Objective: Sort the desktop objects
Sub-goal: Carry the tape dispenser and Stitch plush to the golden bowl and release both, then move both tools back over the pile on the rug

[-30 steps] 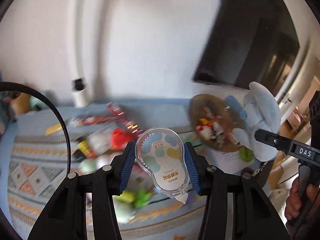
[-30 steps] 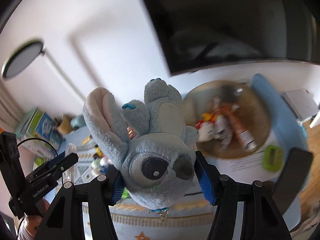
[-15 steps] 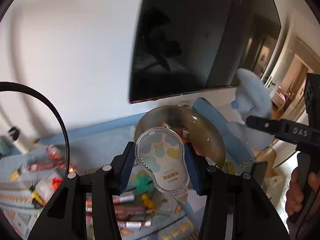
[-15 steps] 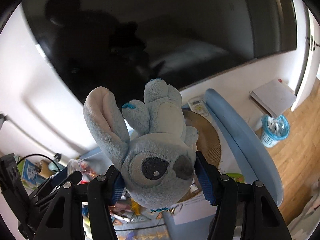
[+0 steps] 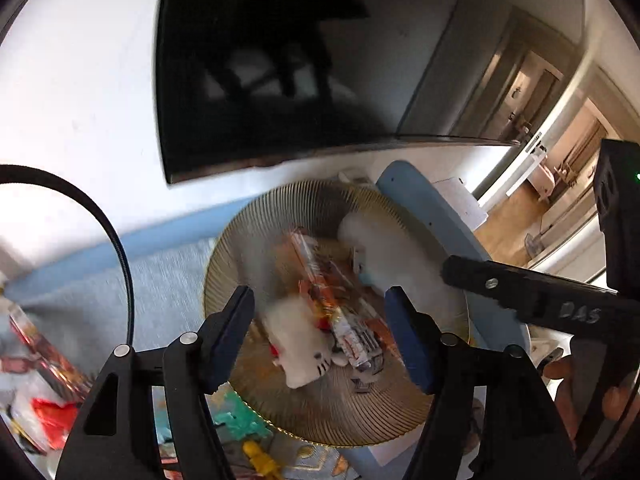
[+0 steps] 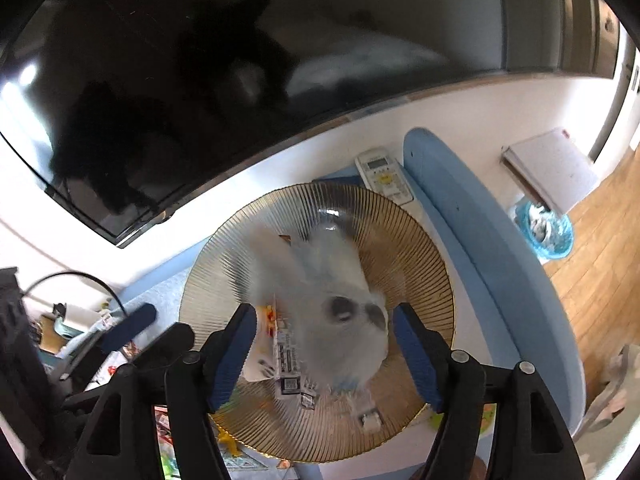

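Both grippers have swung over the ribbed glass plate (image 5: pixel 248 240) since the earlier frames, and their jaws have just been opening: the correction tape that sat between the left pads is gone from them, and the plush toy has left the right pads.

From the left wrist, the left gripper (image 5: pixel 320 340) stands released above the plate, nothing pressed by either blue pad. Below it, on the plate, lie a white cat plush (image 5: pixel 298 350) and several orange snack packets (image 5: pixel 332 300), all blurred. The grey-blue plush toy (image 5: pixel 374 248) shows as a pale smear at the plate's far right side, just beyond the tip of the right gripper's black finger. A hand (image 5: pixel 588 384) holds that tool at the right edge. A dark screen (image 5: pixel 280 60) hangs on the wall behind.

From the right wrist, the right gripper (image 6: pixel 324 352) is also released; the plush toy (image 6: pixel 340 304) sits blurred between its pads, apart from both, over the plate (image 6: pixel 416 248) and partly over the packets (image 6: pixel 286 354). A white remote (image 6: pixel 384 176) lies beyond the plate's far rim, beside a blue chair back (image 6: pixel 460 216).
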{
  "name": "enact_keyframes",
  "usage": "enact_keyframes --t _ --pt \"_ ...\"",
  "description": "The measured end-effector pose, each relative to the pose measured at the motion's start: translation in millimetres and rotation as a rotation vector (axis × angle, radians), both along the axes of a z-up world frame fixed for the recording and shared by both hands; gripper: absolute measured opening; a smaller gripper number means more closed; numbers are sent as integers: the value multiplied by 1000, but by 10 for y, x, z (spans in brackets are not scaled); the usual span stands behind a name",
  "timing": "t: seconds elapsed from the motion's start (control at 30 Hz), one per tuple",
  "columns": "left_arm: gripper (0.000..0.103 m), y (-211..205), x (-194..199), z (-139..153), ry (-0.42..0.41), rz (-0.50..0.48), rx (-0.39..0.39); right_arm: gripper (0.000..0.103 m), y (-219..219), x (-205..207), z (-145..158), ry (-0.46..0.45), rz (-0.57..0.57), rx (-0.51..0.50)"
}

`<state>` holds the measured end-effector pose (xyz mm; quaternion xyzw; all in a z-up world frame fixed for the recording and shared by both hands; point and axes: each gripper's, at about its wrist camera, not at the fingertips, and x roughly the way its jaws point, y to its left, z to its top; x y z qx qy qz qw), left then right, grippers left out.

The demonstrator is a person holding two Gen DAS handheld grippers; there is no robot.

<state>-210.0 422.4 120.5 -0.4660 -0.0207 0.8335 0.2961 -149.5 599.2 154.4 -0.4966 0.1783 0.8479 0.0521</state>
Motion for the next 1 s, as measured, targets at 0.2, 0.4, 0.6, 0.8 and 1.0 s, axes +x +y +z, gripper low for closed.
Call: enact_keyframes --t 0.2,0.4,0.6,0.8,1.0 --pt "66 -150 92 -25 -40 19 14 72 124 62 4 -13 -3 -43" --pt "66 -464 280 47 -55 58 41 72 -8 188 102 -1 45 -72" --pt "66 -736 643 44 -65 111 44 72 -320 314 102 -11 128 -89" --pt "66 -1140 983 -88 -130 204 38 72 -892 511 -123 -95 256 -140" --pt "66 -1686 1296 -191 -186 320 64 72 -1446 759 -433 -214 374 -188"
